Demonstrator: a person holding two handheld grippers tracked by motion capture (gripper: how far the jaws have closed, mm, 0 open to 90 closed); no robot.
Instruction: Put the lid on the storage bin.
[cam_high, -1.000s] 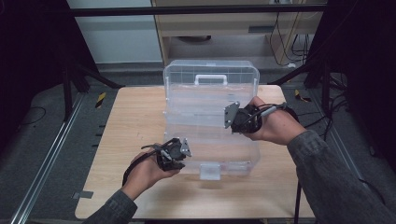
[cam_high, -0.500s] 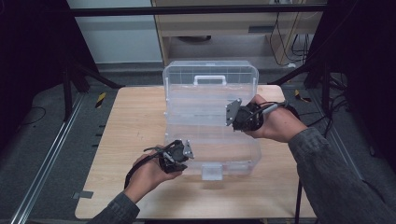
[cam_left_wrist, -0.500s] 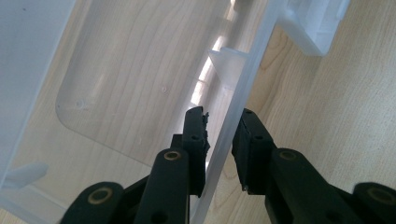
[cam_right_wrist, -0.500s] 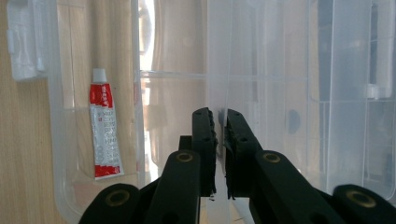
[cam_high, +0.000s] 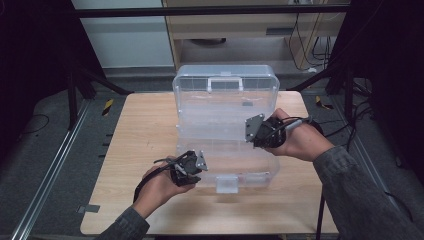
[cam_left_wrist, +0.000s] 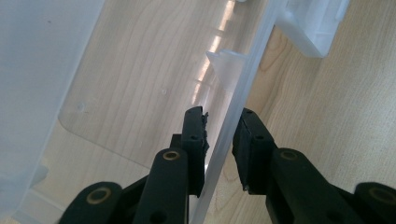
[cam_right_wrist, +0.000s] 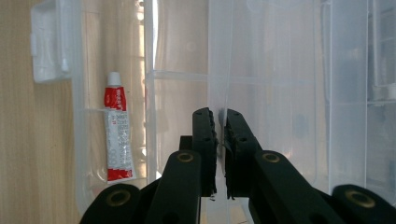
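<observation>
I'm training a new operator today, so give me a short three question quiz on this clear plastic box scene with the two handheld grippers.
1. True or false: the clear plastic organizer box stands open on the wooden table.
2. Which item lies in a compartment in the right gripper view? A) a red and white tube B) a screwdriver C) a battery
3. What stands between the left gripper's pads?

Key
1. True: its lid stands up behind the tray.
2. A, the red and white tube.
3. A thin clear wall of the box, with a small gap visible beside it. The right gripper is shut on another clear wall.
</observation>
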